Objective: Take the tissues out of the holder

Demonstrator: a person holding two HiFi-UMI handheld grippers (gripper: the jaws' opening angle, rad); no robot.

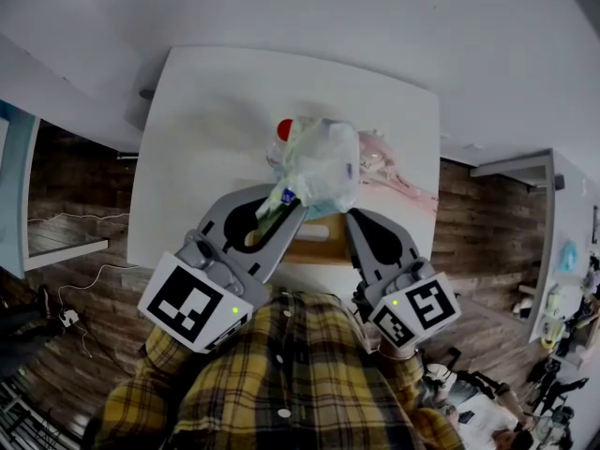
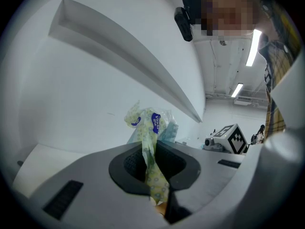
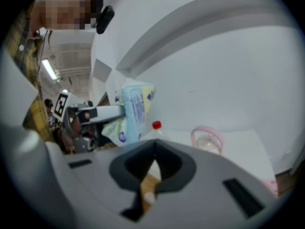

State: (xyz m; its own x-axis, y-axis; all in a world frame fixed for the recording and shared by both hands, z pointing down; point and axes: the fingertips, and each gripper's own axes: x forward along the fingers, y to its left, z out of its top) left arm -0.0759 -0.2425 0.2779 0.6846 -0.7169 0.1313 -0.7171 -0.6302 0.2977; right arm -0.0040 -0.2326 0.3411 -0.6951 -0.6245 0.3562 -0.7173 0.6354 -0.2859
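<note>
A plastic-wrapped tissue pack [image 1: 319, 162] hangs in the air above the white table [image 1: 197, 129]. My left gripper [image 1: 281, 204] is shut on a twisted end of its wrapper, which runs down between the jaws in the left gripper view [image 2: 152, 175]; the pack [image 2: 152, 125] stands up beyond the tips. Below the pack, a tan wooden holder [image 1: 314, 248] sits at the table's near edge, mostly hidden. My right gripper [image 1: 354, 218] is beside it, to the right, shut with nothing held [image 3: 155, 157]. The right gripper view shows the pack [image 3: 136, 111] lifted at the left.
A bottle with a red cap [image 1: 284, 129] stands behind the pack, also visible in the right gripper view [image 3: 156, 125]. A clear pink-rimmed container [image 1: 389, 172] lies at the right of the table. A wall runs behind the table.
</note>
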